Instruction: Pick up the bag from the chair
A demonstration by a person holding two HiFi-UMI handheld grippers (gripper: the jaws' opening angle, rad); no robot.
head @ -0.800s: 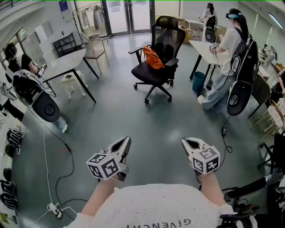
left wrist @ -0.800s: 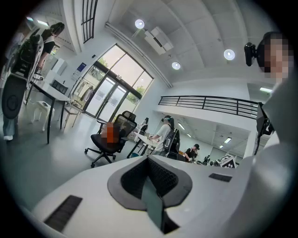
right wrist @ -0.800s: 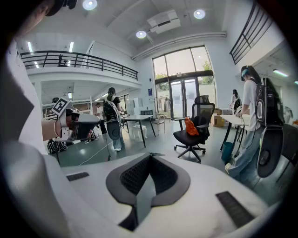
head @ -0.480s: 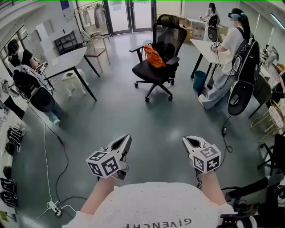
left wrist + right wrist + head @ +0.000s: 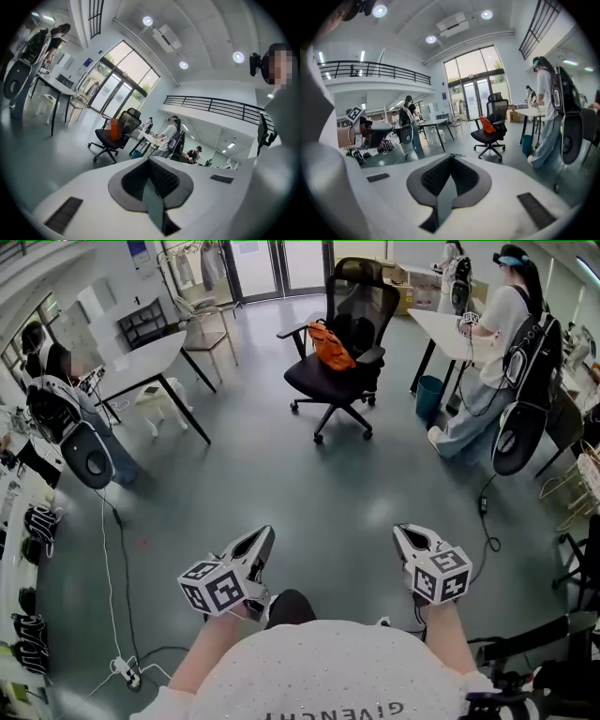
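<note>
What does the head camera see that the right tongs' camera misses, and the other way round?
Only the head view shows the power strip lying on the floor at the lower left. Only the right gripper view shows the ceiling lights and the balcony railing. Both show the black chair with the orange bag on its seat.

Floor [image 5: 281, 474]: smooth, grey-green, glossy. Standing on it:
- black office chair [image 5: 323, 382] on castors, far centre
- white table [image 5: 141, 367] with black legs, at view left of the chair
- second white table [image 5: 448, 329], at view right
- blue bin [image 5: 429, 396] just beside that table's legs

Orange bag [image 5: 330, 345] lies on the chair seat, against the backrest. White power strip [image 5: 125, 671] lies on the floor, near left.
</note>
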